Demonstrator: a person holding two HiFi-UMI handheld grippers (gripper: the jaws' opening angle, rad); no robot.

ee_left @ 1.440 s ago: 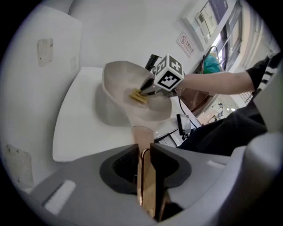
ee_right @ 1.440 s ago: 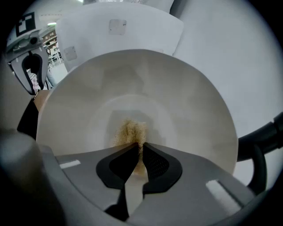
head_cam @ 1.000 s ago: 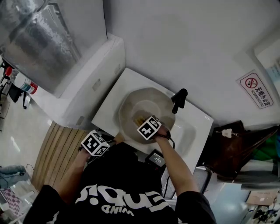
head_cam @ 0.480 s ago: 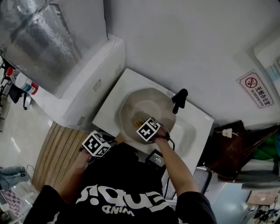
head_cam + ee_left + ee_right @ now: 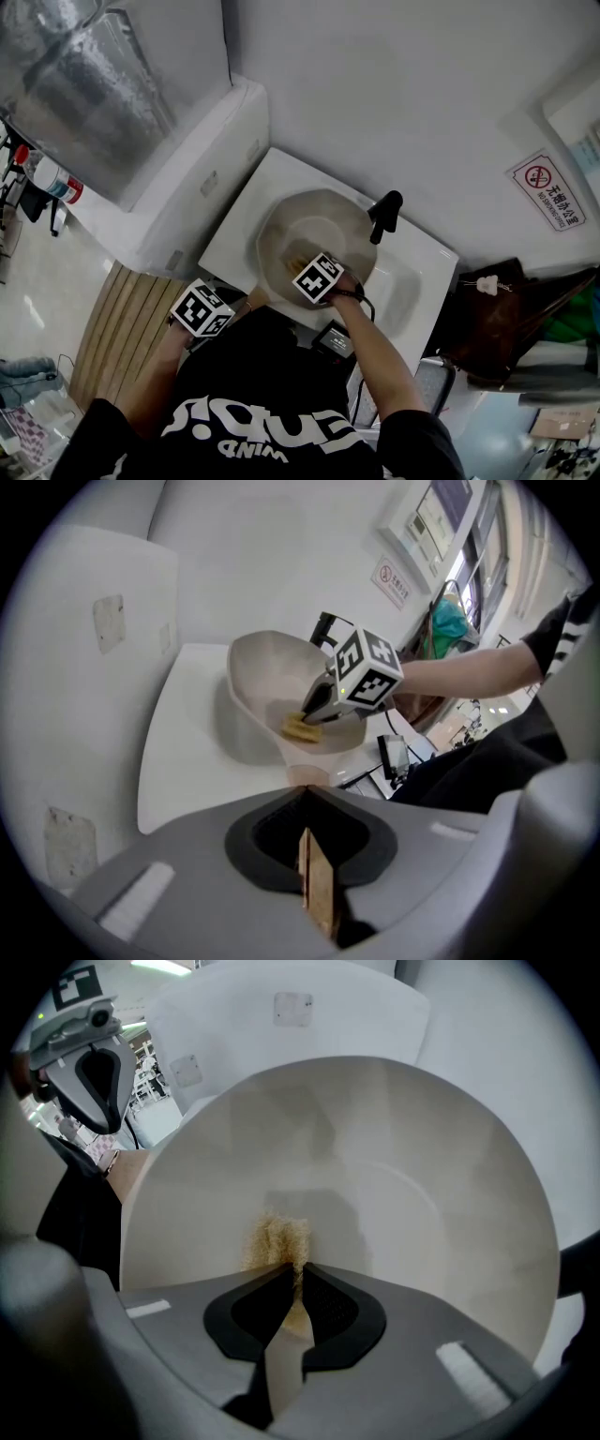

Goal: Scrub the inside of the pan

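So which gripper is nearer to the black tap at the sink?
Right. The right gripper, holding the sponge, is inside the pan, near the tap; the left gripper grips the handle at the sink's near edge, farther off.

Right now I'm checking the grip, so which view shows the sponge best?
The right gripper view: the sponge sits close up, pinched between the jaws against the pan. The left gripper view shows it small, from the side; the head view shows only a yellow sliver.

Head view steeply down, left gripper view farther back, right gripper view close inside, pan [image 5: 309, 220] shared by all
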